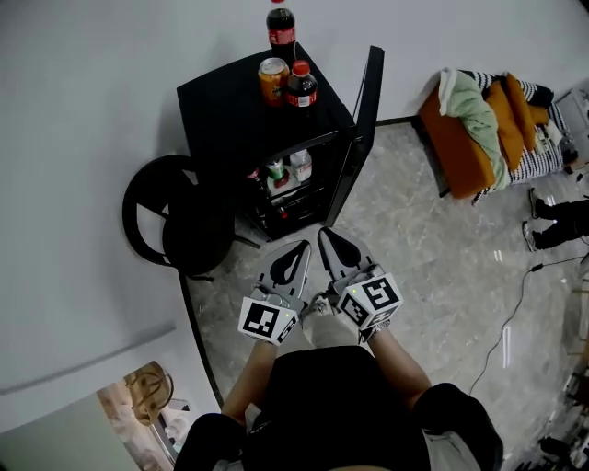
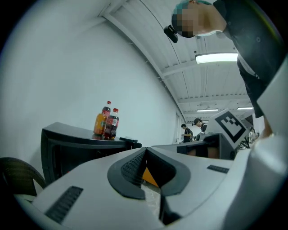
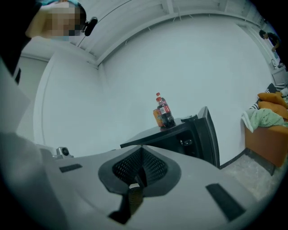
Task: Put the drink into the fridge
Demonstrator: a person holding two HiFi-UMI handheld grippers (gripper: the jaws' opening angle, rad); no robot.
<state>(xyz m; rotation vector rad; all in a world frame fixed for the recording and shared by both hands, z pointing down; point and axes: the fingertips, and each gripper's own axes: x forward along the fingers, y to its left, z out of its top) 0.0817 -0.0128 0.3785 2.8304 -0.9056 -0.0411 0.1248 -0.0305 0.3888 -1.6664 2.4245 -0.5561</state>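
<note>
A small black fridge stands against the wall with its door swung open to the right. Two cola bottles and an orange drink stand on its top. Inside on the shelves are more bottles. Both grippers hover over the floor in front of the fridge, side by side. My left gripper and my right gripper are shut with nothing between the jaws. The drinks on top show far ahead in both gripper views.
A round black chair stands left of the fridge. An orange sofa with clothes on it is at the right, with a person's legs near it. A cable runs over the tiled floor. People stand far off.
</note>
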